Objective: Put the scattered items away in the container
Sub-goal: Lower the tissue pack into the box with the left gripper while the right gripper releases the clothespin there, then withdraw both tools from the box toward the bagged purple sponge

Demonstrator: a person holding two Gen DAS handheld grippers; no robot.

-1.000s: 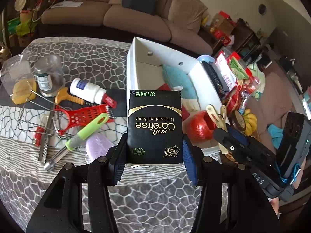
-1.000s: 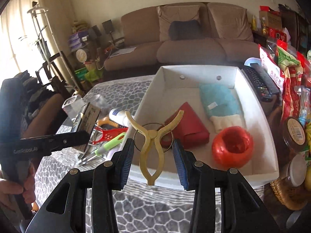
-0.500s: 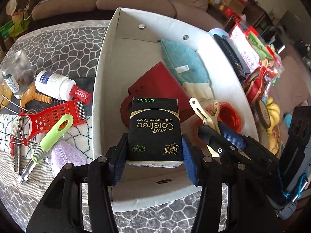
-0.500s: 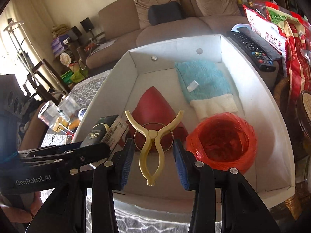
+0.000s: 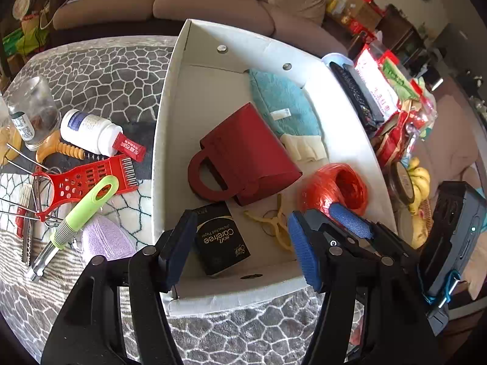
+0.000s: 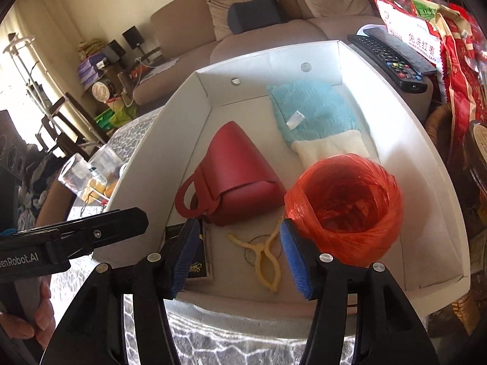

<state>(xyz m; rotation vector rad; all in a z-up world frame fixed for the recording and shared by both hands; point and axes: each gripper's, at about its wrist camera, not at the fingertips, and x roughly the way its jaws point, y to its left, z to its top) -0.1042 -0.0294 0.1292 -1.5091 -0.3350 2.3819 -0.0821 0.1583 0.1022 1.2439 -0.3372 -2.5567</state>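
Both the left gripper [image 5: 240, 243] and right gripper [image 6: 240, 255] are opening, leaving the tissue pack [image 5: 220, 238] and yellow clip [image 6: 263, 255] lying free inside the white box [image 5: 161, 140] (near wall), where withdrawing low risks catching its rim.

My black tissue pack [image 5: 221, 237] reads "soft Carefree Unbleached Paper"; my left tool [image 6: 76, 240] bears "enRobot.AI".
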